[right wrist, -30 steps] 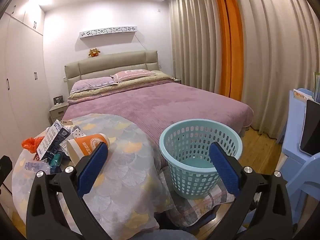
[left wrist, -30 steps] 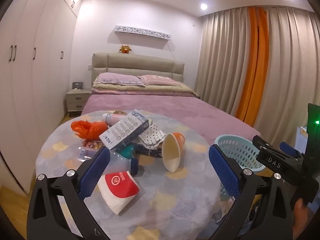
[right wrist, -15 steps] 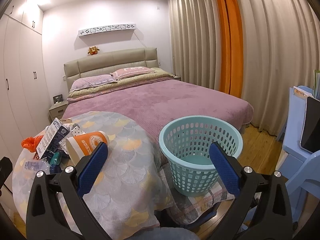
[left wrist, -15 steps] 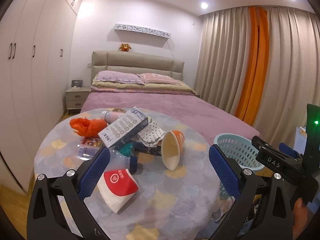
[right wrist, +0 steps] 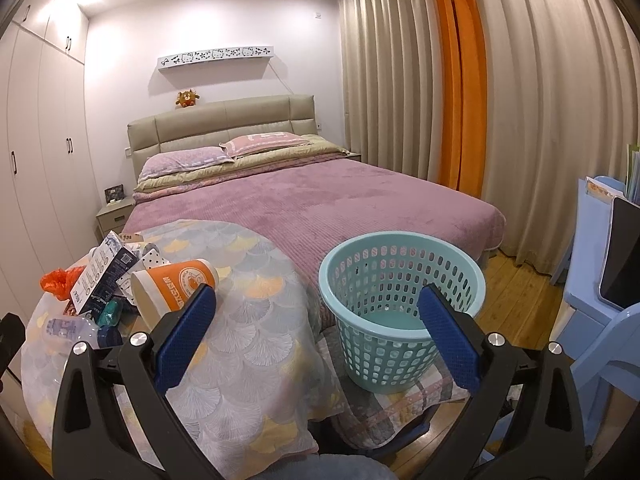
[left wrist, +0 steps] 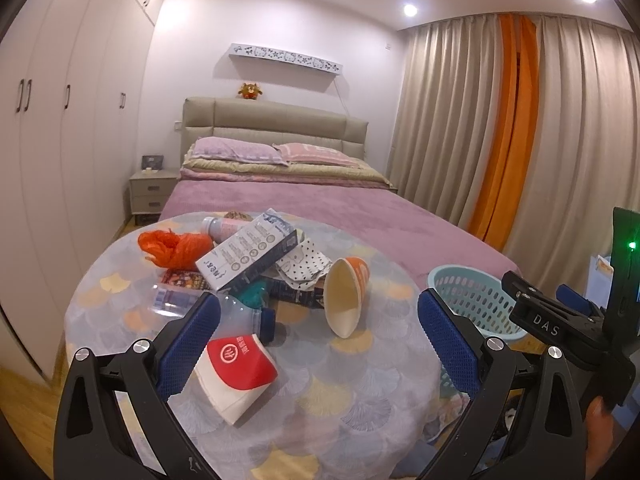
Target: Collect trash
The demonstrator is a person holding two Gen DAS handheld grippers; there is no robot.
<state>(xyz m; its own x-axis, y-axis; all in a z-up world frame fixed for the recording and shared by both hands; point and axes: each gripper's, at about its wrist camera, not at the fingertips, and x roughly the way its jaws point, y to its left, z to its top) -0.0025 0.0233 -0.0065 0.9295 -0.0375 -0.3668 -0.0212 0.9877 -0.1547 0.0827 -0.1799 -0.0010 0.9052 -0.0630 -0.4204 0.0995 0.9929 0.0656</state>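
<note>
A heap of trash lies on the round table [left wrist: 352, 396]: a red-and-white paper cup [left wrist: 236, 372] nearest me, a clear plastic bottle [left wrist: 224, 316], an orange-and-white cup [left wrist: 346, 296] on its side, a grey carton [left wrist: 248, 258], an orange plastic bag [left wrist: 172, 246] and a polka-dot wrapper [left wrist: 306, 264]. My left gripper [left wrist: 318, 344] hangs open above the table's near side, holding nothing. My right gripper [right wrist: 316, 334] is open too, straddling the table edge and the teal basket [right wrist: 400, 304]. The orange cup [right wrist: 176, 288] lies just beyond its left finger.
The teal basket [left wrist: 474, 304] stands on a striped cloth to the table's right. A purple bed [right wrist: 320, 208] fills the room behind. White wardrobes [left wrist: 60, 152] line the left wall, curtains [right wrist: 520, 120] the right. A blue chair [right wrist: 600, 304] stands at far right.
Both grippers have risen slightly and tipped, so the table and basket sit a little lower in view. Nothing on the table has moved. Both stay open.
</note>
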